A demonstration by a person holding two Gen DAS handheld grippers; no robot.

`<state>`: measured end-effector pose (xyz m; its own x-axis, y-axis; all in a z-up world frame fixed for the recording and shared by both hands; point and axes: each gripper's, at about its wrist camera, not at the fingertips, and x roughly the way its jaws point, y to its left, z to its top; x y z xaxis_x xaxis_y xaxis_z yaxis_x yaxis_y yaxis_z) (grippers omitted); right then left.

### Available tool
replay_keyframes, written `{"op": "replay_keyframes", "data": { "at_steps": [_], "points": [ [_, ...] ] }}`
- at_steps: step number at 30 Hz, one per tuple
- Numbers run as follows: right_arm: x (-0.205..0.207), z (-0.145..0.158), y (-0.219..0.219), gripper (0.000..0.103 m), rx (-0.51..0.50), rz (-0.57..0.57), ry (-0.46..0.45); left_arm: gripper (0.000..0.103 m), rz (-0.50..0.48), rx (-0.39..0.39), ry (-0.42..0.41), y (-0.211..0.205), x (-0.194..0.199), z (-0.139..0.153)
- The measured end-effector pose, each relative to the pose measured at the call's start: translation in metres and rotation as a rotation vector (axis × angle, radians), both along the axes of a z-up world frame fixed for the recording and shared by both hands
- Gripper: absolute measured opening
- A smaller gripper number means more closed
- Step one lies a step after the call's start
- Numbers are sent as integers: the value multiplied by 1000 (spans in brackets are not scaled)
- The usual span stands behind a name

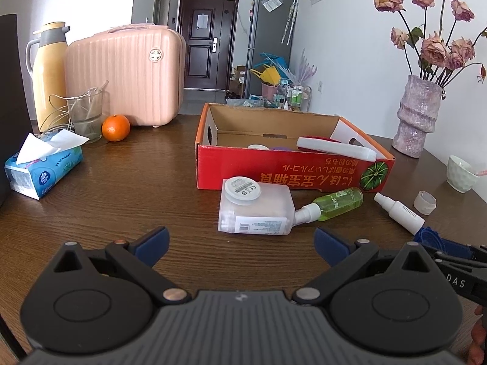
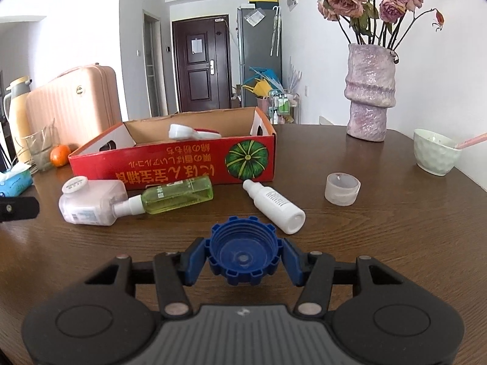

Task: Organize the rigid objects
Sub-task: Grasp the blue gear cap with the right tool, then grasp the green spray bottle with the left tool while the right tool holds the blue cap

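Home apartment: wooden table [image 1: 121, 182], entry door [image 1: 202, 39], fridge [image 1: 269, 39], pink suitcase [image 1: 127, 73], dried roses in vase [image 2: 369, 91].

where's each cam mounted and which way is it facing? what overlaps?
Left wrist: sits on the left gripper, looks forward and slightly down across the table at the red box; its own open blue pads show, the right gripper at the right edge.
Right wrist: sits on the right gripper, same heading from further right; its pads clamp a blue cap.
Shared: box, green bottle, white bottle, vase, suitcase, door.
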<state>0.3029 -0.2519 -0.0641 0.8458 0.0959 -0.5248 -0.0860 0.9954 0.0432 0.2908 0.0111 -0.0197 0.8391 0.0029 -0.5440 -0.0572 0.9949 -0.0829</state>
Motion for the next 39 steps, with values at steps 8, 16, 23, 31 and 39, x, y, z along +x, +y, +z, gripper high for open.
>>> {"op": "replay_keyframes", "data": {
  "at_steps": [8, 16, 23, 31, 39],
  "points": [
    [1, 7, -8, 53, 10, -4, -39, 103, -32, 31, -12, -15, 2, 5],
    [11, 9, -26, 53, 17, -9, -43, 103, -79, 45, -11, -42, 17, 10],
    [21, 12, -37, 53, 10, -1, -63, 103, -104, 71, -2, -68, 36, 7],
    [34, 17, -53, 53, 20, 1, -77, 103, -136, 105, -6, -97, 60, -2],
    [42, 15, -68, 53, 51, -20, -59, 103, -181, 130, 13, -119, 92, -16]
  ]
}}
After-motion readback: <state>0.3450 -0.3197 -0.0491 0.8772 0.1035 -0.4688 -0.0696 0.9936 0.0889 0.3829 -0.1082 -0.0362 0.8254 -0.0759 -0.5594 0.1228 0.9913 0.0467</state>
